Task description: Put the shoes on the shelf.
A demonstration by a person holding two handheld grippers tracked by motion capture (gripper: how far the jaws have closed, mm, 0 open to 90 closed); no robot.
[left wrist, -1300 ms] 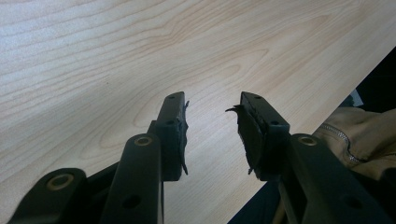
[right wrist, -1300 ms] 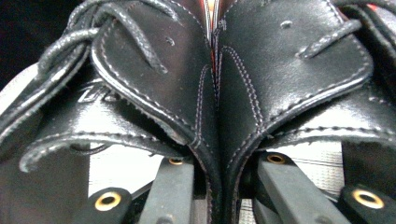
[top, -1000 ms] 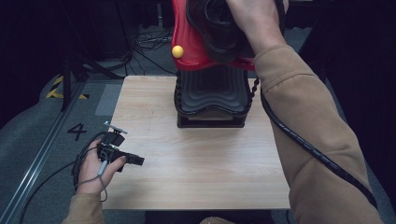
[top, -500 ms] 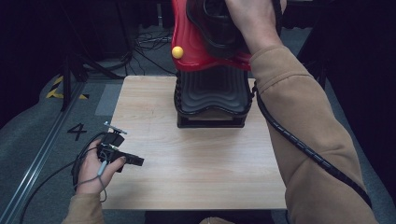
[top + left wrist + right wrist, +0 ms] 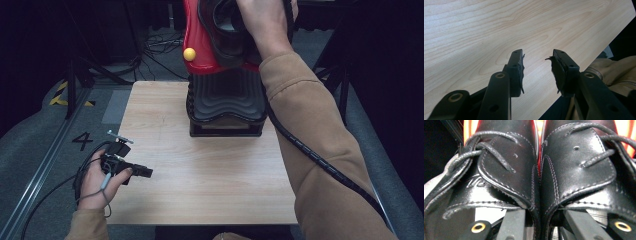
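A pair of black leather lace-up shoes [image 5: 524, 170] lies side by side against a red container [image 5: 200, 45] at the table's far edge. My right gripper [image 5: 541, 220] has one jaw inside each shoe, and the two inner walls are pinched between them. Its jaws have just been opening a little, with those walls still held. In the high view the person's right hand [image 5: 265, 25] covers this gripper above the shoes [image 5: 225, 30]. My left gripper [image 5: 145, 172] rests low at the table's front left. It is open [image 5: 536, 56] with only bare wood between its jaws.
The red container, with a small yellow ball [image 5: 189, 54] on its side, sits over a black ribbed stand [image 5: 227, 100] on the wooden table [image 5: 200, 170]. The right gripper's cable [image 5: 310, 150] runs along the tan sleeve. Cables and stand legs lie on the floor beyond.
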